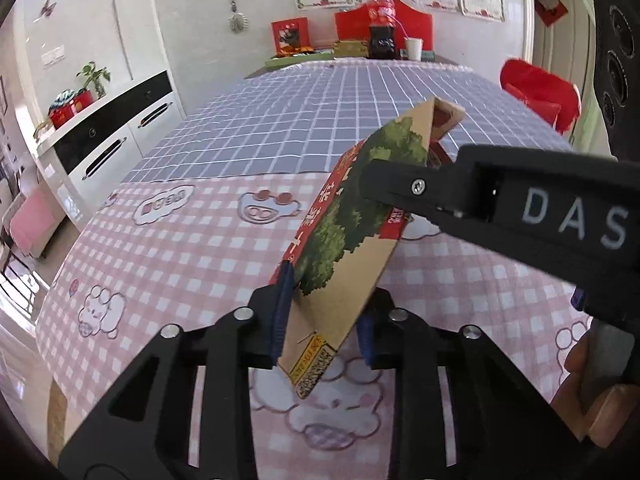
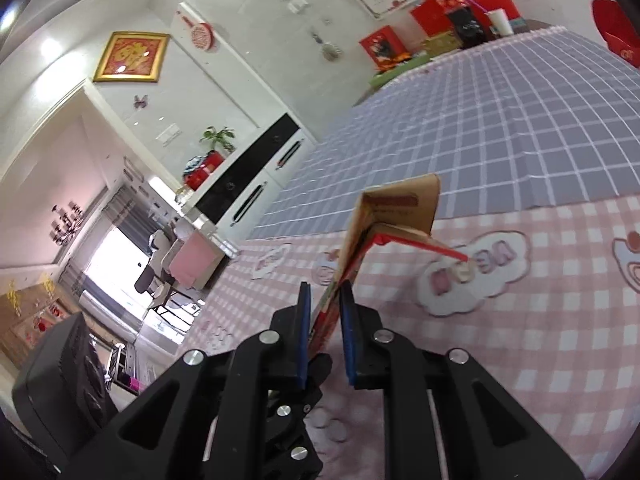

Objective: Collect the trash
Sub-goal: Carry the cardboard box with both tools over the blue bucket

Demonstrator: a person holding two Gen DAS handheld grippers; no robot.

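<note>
Two grippers share one flattened cardboard carton (image 1: 344, 248) above the pink checked tablecloth (image 1: 168, 248): the left gripper (image 1: 326, 320) clamps its lower end, the right gripper (image 2: 325, 320) pinches its edge from the side. Both angle downward, the carton tilted between them. No bin shows, so collection looks barely begun. Beyond lie the grey checked cloth (image 1: 280, 120) and a paper cup (image 1: 414, 49).

I count 2 grippers, the left gripper (image 1: 324, 316) and the right gripper (image 2: 325, 328), on 1 flattened carton (image 1: 352, 236). At 12 o'clock I see 1 white cup (image 1: 414, 49) and 1 bottle (image 1: 382, 20); at 9 o'clock, 1 potted plant (image 1: 95, 78).
</note>
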